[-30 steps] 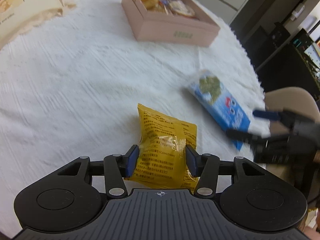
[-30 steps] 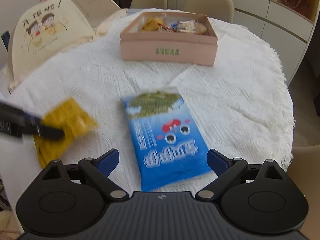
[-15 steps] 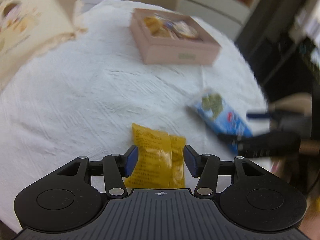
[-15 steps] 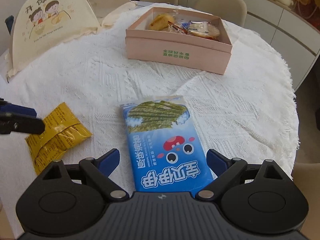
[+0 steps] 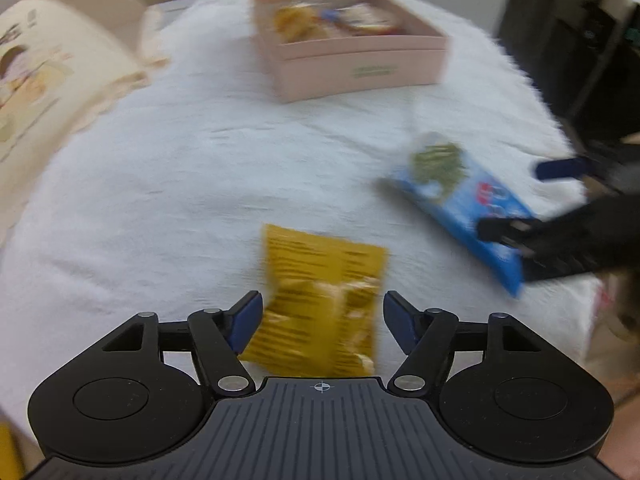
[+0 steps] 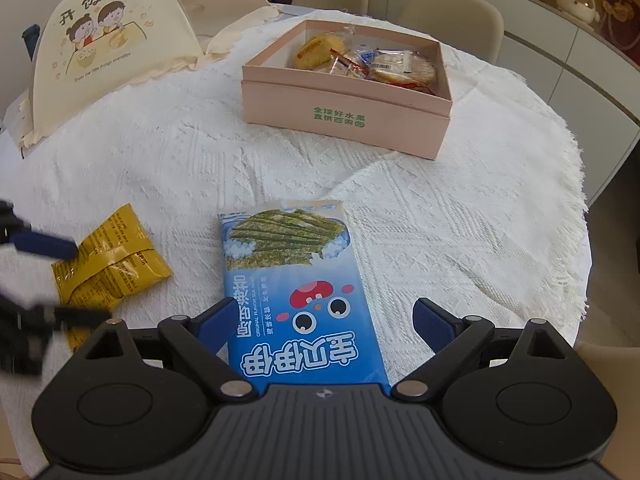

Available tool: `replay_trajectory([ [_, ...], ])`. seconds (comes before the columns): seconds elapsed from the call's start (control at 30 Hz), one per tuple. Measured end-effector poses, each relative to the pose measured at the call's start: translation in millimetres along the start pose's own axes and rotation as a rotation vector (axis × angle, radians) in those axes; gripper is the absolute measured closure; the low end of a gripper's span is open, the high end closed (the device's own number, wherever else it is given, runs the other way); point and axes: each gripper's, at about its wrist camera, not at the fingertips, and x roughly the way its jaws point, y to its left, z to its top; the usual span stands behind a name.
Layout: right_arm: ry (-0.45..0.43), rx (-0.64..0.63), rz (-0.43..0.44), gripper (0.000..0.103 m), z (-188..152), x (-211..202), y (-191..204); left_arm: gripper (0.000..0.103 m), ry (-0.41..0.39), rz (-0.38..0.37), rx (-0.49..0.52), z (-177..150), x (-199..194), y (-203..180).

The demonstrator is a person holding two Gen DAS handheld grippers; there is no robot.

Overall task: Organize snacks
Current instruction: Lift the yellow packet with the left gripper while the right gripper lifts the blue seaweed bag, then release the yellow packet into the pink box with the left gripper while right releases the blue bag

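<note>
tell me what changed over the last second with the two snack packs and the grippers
The left hand-held gripper opened its jaws wider around the yellow packet, which it squeezed a second ago. The right hand-held gripper moved forward over the blue seaweed pack, jaws open, not gripping. Both packs stayed flat on the white tablecloth; the pink box is unmoved.

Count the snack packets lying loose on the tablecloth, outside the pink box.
2: the yellow packet at the left, and the blue seaweed packet in the middle. Neither is gripped.
</note>
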Motion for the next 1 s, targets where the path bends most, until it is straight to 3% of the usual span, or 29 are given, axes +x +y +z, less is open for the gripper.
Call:
replay_trajectory([
  [0.07,0.002,-0.014,0.003,0.008,-1.4,0.8,2.0,0.03,0.048,0.02,-0.006,1.7,8.5,3.7],
  [0.17,-0.001,-0.047,0.01,0.008,-2.2,-0.1,4.9,0.03,0.073,-0.028,-0.038,1.7,15.1,6.1],
  [0.27,-0.011,-0.073,0.018,0.008,-0.1,-0.7,7.5,0.032,0.069,-0.062,-0.058,0.7,16.0,4.0],
  [0.33,-0.014,-0.083,0.017,0.008,2.6,0.8,7.4,0.043,0.058,-0.07,-0.064,-0.7,13.9,3.1],
  [0.4,-0.01,-0.095,0.016,0.008,5.9,5.6,8.5,0.047,0.047,-0.085,-0.077,-2.0,9.3,3.7],
  [0.57,0.029,-0.089,0.043,0.008,13.5,24.7,7.5,0.048,0.037,-0.122,-0.125,-2.7,2.0,9.5],
  [0.63,0.044,-0.093,0.036,0.016,13.7,27.0,8.4,0.048,0.03,-0.136,-0.131,-3.4,-2.8,9.9],
  [0.77,0.019,-0.126,0.075,0.026,13.7,4.9,5.3,0.048,0.011,-0.151,-0.114,0.9,-13.4,6.0],
  [1.0,-0.122,-0.083,0.104,0.026,46.9,-60.5,-26.7,0.048,-0.076,-0.181,-0.104,41.4,-36.2,1.0],
])
